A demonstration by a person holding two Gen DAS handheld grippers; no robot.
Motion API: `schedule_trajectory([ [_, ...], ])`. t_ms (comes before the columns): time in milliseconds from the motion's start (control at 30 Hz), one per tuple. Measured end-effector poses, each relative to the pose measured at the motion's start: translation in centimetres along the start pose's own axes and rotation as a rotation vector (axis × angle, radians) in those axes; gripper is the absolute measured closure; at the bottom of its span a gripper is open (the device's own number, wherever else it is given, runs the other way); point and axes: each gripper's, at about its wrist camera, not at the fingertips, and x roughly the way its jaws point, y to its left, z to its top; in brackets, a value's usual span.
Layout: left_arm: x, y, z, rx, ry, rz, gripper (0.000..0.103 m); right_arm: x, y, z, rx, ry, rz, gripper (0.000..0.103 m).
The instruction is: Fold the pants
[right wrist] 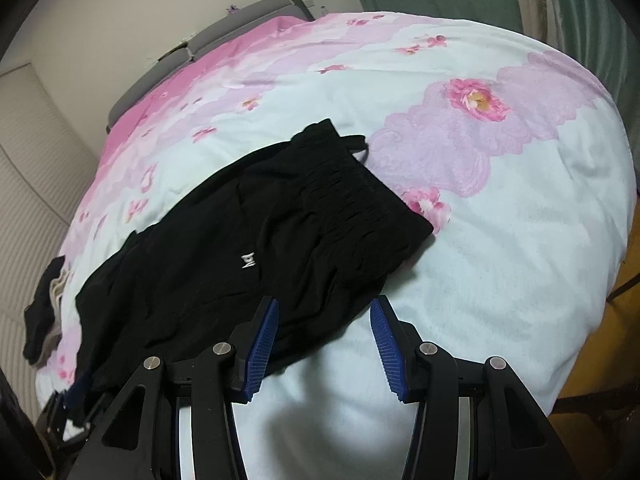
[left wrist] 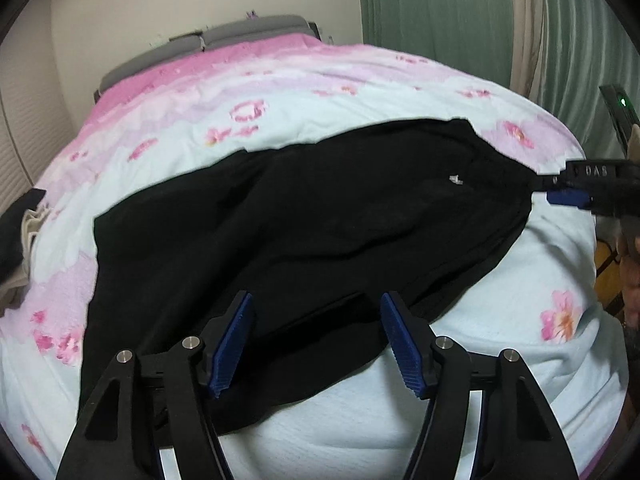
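Note:
Black pants point(left wrist: 304, 220) lie spread across the bed, folded lengthwise, with a small white logo point(left wrist: 455, 179). In the right wrist view the pants point(right wrist: 224, 264) show their elastic waistband point(right wrist: 352, 184) at the upper right. My left gripper point(left wrist: 316, 340) is open, its blue pads over the near edge of the pants. My right gripper point(right wrist: 324, 340) is open and empty, its left pad over the near edge of the pants. In the left wrist view the right gripper point(left wrist: 576, 190) sits at the pants' right end.
The bed has a pale blue and pink flowered cover point(left wrist: 500, 344). Other clothes point(left wrist: 20, 240) lie at the bed's left edge. A grey headboard point(left wrist: 248, 34) and green curtains point(left wrist: 432, 0) stand behind. The floor point(right wrist: 600, 352) shows at the right.

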Motion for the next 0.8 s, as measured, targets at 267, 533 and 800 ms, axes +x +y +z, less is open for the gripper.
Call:
schedule_trajectory([
  [267,1.9,0.9,-1.1,-0.027,0.058,-0.048,0.061,2.4,-0.8,0.4,0.067,0.036,-0.004,0.067],
  [533,1.8,0.6,-1.4,-0.053,0.067,-0.091,0.092,1.1,-1.2,1.3,0.085,-0.045,-0.006,0.094],
  [800,1.4,-0.8,-1.7,-0.027,0.089,-0.125,0.093,1.4,-2.7,1.6,0.103,-0.022,-0.054,0.094],
])
